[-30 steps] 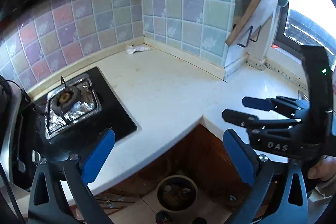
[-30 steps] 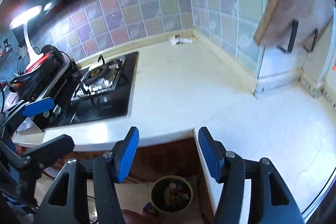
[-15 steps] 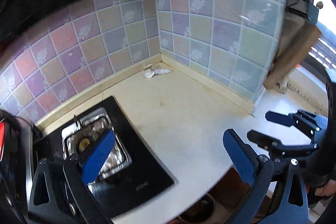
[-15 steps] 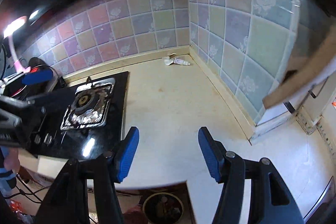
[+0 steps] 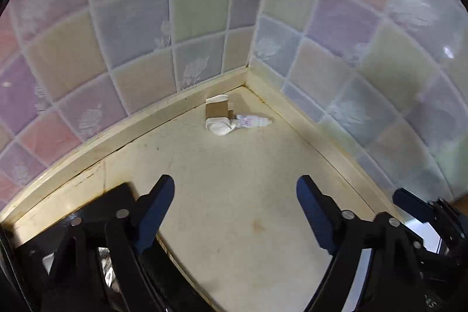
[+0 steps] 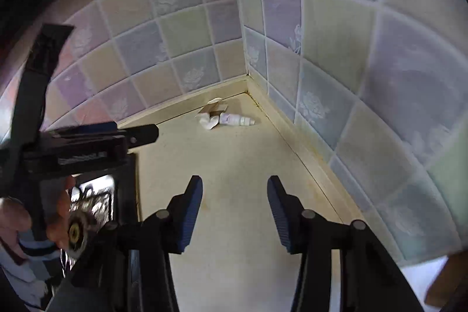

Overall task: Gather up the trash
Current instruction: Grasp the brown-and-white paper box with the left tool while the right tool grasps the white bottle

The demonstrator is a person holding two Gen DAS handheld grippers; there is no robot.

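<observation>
The floor bin seen earlier is gone from both views, and the tiled corner now fills them. Both grippers have been brought much nearer the trash [image 5: 223, 115], a crumpled paper scrap with a small bottle [image 6: 235, 119] beside it, lying on the table [image 5: 239, 195] in that corner. The jaws of the left gripper [image 5: 235, 196] and right gripper [image 6: 234, 195] have just been closing, yet are spread apart with nothing between them.

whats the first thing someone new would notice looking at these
A small heap of trash in the far corner of the cream countertop, where two pastel tiled walls meet: crumpled white paper, a scrap of brown cardboard and a little plastic bottle on its side. Both open, empty claws, the left claw and right claw, point at it, short of touching.
</observation>
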